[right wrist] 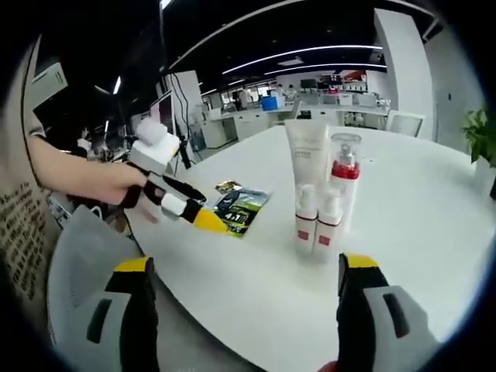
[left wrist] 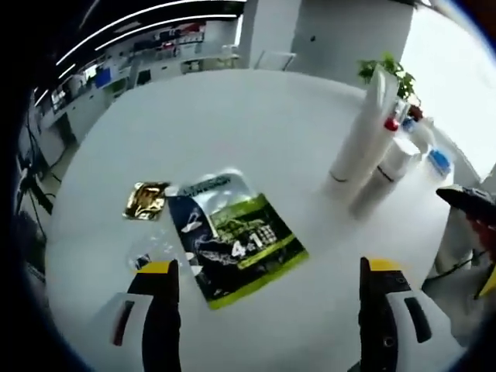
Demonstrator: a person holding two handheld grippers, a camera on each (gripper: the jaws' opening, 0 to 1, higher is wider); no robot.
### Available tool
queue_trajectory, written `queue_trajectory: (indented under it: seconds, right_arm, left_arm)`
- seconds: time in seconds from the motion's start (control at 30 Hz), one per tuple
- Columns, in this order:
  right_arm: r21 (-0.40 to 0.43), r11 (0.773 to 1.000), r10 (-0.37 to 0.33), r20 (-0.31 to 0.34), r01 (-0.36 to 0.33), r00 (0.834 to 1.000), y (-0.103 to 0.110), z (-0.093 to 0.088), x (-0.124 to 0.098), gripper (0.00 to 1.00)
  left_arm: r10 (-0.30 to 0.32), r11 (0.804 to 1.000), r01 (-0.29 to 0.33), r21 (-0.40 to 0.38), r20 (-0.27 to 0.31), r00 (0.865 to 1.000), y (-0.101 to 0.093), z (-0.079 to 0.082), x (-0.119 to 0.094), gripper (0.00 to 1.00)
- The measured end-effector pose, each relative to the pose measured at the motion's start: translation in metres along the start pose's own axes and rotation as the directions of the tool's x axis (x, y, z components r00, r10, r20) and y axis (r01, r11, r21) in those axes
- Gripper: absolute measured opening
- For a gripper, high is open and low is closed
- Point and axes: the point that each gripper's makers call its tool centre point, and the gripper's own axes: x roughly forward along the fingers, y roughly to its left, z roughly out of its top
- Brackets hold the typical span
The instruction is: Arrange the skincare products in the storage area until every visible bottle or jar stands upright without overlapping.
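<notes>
In the right gripper view a tall white tube (right wrist: 308, 159), a clear bottle with a red pump (right wrist: 343, 182) and two small white bottles with red labels (right wrist: 317, 222) stand upright together on the white round table (right wrist: 403, 256). My right gripper (right wrist: 244, 291) is open, well short of them. The left gripper (right wrist: 182, 209) comes in from the left, held by a hand, its yellow tip near a dark green sachet (right wrist: 242, 208). In the left gripper view my left gripper (left wrist: 267, 280) is open above the green sachet (left wrist: 232, 236). A gold sachet (left wrist: 146, 200) lies beside it. The white tube (left wrist: 358, 132) and bottles (left wrist: 395, 155) stand at the right.
A clear plastic wrapper (left wrist: 151, 252) lies by the left finger. A potted plant (left wrist: 387, 71) stands behind the bottles, and a blue-capped item (left wrist: 439, 160) sits past them. Office desks and monitors (right wrist: 310, 97) fill the background. A person's grey sleeve (right wrist: 85, 256) is at lower left.
</notes>
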Motion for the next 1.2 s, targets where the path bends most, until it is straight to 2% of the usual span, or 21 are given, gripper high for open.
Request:
queue_trajectory:
  seconds: [0.33, 0.73, 0.77, 0.93, 1.0, 1.2]
  right_arm:
    - [0.037, 0.998, -0.050, 0.013, 0.049, 0.999, -0.012, 0.000, -0.002, 0.98]
    - [0.039, 0.997, -0.066, -0.007, 0.066, 0.998, -0.012, -0.003, -0.001, 0.97]
    - [0.040, 0.997, -0.069, -0.007, 0.069, 0.998, -0.013, -0.003, -0.001, 0.97]
    - [0.046, 0.996, -0.075, -0.006, 0.075, 0.997, -0.013, -0.003, -0.001, 0.97]
    - [0.048, 0.996, -0.078, -0.007, 0.078, 0.997, -0.014, -0.003, -0.001, 0.97]
    - [0.053, 0.995, -0.083, -0.006, 0.083, 0.997, -0.014, -0.002, -0.002, 0.97]
  left_arm:
    - [0.084, 0.993, -0.086, -0.078, -0.030, 0.996, 0.013, 0.008, 0.030, 0.93]
    - [0.143, 0.987, -0.147, -0.069, -0.069, 0.987, 0.028, 0.006, 0.048, 0.91]
    - [0.155, 0.986, -0.158, -0.050, -0.054, 0.986, 0.031, 0.009, 0.048, 0.91]
    - [0.160, 0.986, -0.162, -0.031, -0.066, 0.985, 0.032, 0.008, 0.048, 0.86]
    - [0.184, 0.983, -0.182, 0.026, -0.080, 0.980, 0.038, 0.004, 0.045, 0.82]
    - [0.163, 0.986, -0.162, 0.031, -0.058, 0.985, 0.033, 0.006, 0.043, 0.78]
